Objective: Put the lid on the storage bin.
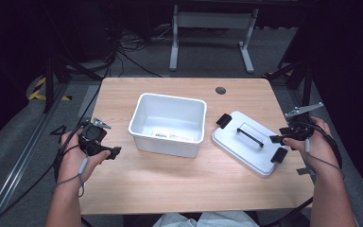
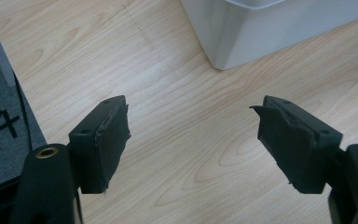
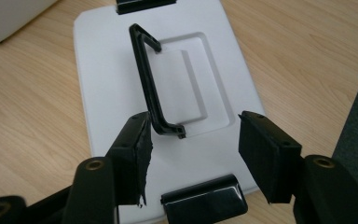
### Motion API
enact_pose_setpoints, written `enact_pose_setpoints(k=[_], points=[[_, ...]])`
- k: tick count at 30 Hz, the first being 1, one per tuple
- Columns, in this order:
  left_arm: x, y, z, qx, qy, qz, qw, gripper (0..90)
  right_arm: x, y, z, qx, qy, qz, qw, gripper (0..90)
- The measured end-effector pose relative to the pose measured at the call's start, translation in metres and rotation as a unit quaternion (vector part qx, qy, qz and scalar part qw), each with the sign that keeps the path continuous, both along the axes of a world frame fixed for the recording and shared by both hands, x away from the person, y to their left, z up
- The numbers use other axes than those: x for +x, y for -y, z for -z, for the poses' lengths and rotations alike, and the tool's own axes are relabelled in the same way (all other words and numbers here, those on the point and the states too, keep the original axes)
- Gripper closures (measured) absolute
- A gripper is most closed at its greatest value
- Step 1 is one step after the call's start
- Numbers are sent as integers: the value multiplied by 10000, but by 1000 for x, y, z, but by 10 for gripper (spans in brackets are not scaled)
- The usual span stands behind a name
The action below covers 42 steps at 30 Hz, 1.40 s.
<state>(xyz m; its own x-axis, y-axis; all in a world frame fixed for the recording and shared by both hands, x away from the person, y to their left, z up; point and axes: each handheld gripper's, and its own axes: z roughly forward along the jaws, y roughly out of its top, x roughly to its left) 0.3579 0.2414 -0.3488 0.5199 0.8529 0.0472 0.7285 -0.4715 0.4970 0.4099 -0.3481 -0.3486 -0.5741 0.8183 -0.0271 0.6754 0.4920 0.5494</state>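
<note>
An empty white bin (image 1: pixel 168 124) stands in the middle of the wooden table (image 1: pixel 170 184). To its right lies the white lid (image 1: pixel 248 142), flat, with a black handle (image 1: pixel 250 135) and a black clip at each end. My right gripper (image 1: pixel 280 137) hovers open over the lid's near end. In the right gripper view its jaws (image 3: pixel 194 119) straddle the lid (image 3: pixel 107 70), with the handle's near end (image 3: pixel 168 128) by the left jaw and the near clip (image 3: pixel 204 200) below between them. My left gripper (image 1: pixel 108 147) is open left of the bin, with nothing between its jaws (image 2: pixel 193 109) and the bin's corner (image 2: pixel 261 32) ahead.
A round cable hole (image 1: pixel 220 90) sits near the table's far edge. Labels (image 1: pixel 170 135) lie on the bin's floor. The table's left edge and grey floor with a "4" mark (image 2: pixel 4 123) are beside my left gripper. Cables and a white table frame (image 1: pixel 212 28) lie beyond.
</note>
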Motion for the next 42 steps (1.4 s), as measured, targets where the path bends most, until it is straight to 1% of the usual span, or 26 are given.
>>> enact_pose_setpoints(k=[2,3,4,5,6,7,8,10,12,14,16,17,19,20,21,23,26,29,31,33,35,39,40,42], points=[[-1,2,-1,-91,-32,22,10000,276,-1,-1,-1,-113,51,-252,9996,520],[-2,2,-2,-94,-24,38,9999,286,-1,-2,-1,-101,59,-284,9995,529],[-3,2,-3,-119,-55,60,9999,287,0,-4,0,-69,56,-329,9994,510],[-3,2,-3,-119,-55,60,9999,288,0,-4,0,-69,56,-329,9994,510],[-4,3,-3,-162,-43,79,9998,289,1,-6,2,-115,127,-424,9990,493],[-4,3,-3,-162,-43,79,9998,289,1,-8,3,-151,155,-487,9986,499],[-4,3,-4,-158,-19,105,9998,288,2,-10,4,-104,81,-461,9988,499],[-5,4,-4,-170,-3,102,9998,288,2,-11,4,-88,66,-458,9989,499],[-6,4,-4,-186,-52,147,9997,288,4,-14,3,-125,204,-455,9987,498],[-7,5,-5,-207,-44,113,9997,288,4,-17,2,-87,242,-452,9986,500],[-9,5,-4,-190,-11,148,9997,288,5,-21,3,-60,290,-512,9983,493],[-10,5,-5,-210,-72,150,9996,288,6,-23,4,-43,263,-538,9982,489],[-12,4,-5,-172,-67,188,9997,288,9,-28,7,-43,184,-593,9981,482],[-13,3,-4,-188,-48,149,9997,288,12,-31,9,-64,170,-640,9978,469],[-14,2,-4,-174,-68,161,9997,286,14,-34,11,-53,144,-674,9976,465],[-16,2,-3,-187,-63,108,9997,285,18,-38,16,-48,104,-740,9972,465],[-18,0,-3,-165,-90,133,9997,285,25,-46,26,-74,1,-843,9964,465],[-19,-1,-2,-184,-113,131,9997,285,31,-50,35,-19,-135,-943,9955,467],[-20,-1,-1,-201,-137,100,9997,285,34,-52,39,6,-181,-956,9953,472],[-21,-2,-1,-181,-130,123,9997,285,37,-53,43,-65,-179,-946,9953,478],[-21,-2,-1,-176,-136,116,9997,284,40,-53,49,-111,-229,-954,9951,490],[-20,-2,1,-174,-174,157,9996,284,44,-55,60,-162,-413,-985,9942,507],[-20,-2,1,-174,-174,157,9996,284,44,-55,60,-162,-413,-985,9942,507],[-19,-2,1,-162,-202,163,9995,284,46,-55,64,-232,-461,-997,9937,514]])
